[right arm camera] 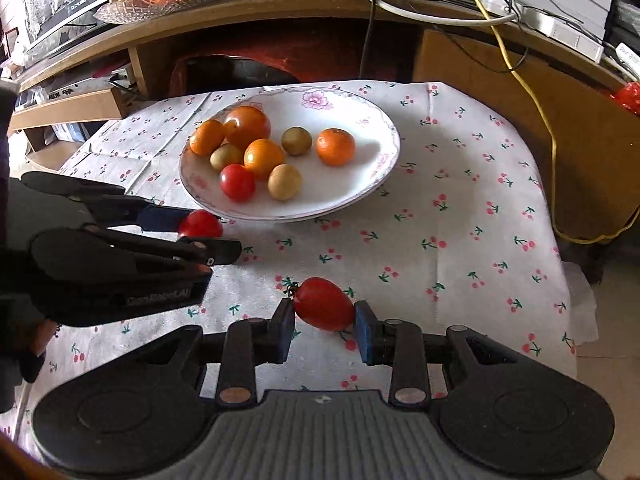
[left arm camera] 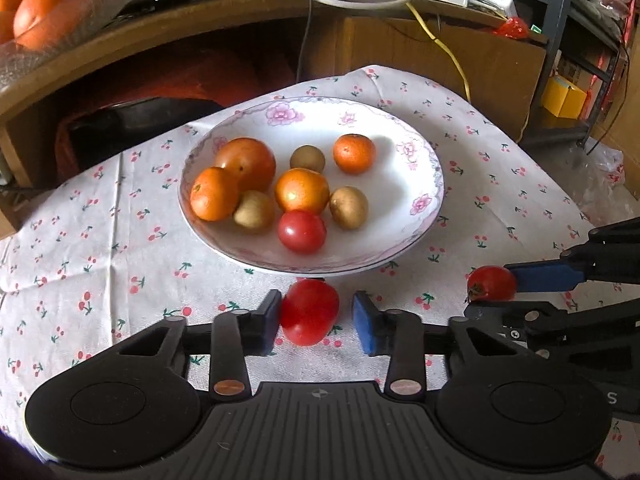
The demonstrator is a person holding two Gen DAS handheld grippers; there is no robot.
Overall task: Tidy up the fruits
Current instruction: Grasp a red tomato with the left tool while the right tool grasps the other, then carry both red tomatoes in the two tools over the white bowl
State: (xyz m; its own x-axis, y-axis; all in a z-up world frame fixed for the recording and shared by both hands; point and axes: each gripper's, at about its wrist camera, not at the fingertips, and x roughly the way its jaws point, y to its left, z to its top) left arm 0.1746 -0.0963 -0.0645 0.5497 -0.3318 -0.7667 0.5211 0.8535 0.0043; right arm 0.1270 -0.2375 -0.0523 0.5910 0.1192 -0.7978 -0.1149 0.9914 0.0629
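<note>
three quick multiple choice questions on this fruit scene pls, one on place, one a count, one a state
1. Where is the left tomato, the one between the left gripper's fingers?
A. in the plate
B. on the cloth, outside the plate
C. on the wooden desk

2. How many brown fruits are in the plate?
A. one
B. three
C. five

3. What is the right gripper doing?
A. closed on a tomato
B. open with nothing between its fingers
C. holding an orange

Answers:
1. B: the left tomato sits between the left gripper's fingers, in front of the plate rim.
2. B: three brown fruits lie among the orange ones.
3. A: both pads of the right gripper press the right tomato.
</note>
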